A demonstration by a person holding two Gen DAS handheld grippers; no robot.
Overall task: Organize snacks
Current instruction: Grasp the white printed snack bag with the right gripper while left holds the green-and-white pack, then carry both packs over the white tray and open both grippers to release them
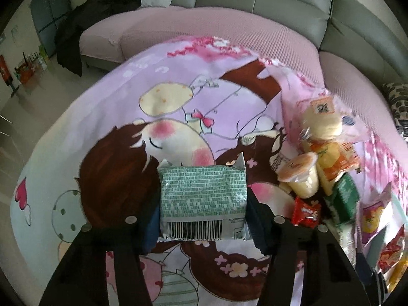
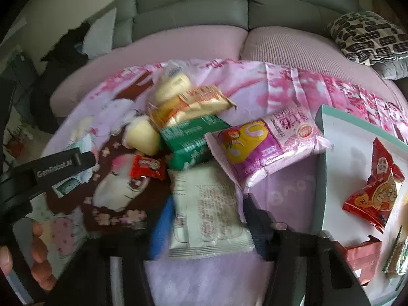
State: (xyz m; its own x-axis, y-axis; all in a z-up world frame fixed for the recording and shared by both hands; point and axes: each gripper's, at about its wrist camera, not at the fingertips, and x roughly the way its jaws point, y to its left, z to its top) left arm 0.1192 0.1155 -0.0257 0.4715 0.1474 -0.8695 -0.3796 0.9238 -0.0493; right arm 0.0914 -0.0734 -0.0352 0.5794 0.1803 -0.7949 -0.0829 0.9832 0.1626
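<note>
On the cartoon blanket (image 1: 178,107), the snack pile (image 2: 188,127) is loosely stacked beside the white tray (image 2: 339,137); a nudge could topple it. The left claw (image 1: 204,204) grips a pale green packet (image 1: 204,193). The right claw (image 2: 206,219) straddles a white packet (image 2: 206,209); whether it is clamped, I cannot tell, and a slack hold would likely drop it.
</note>
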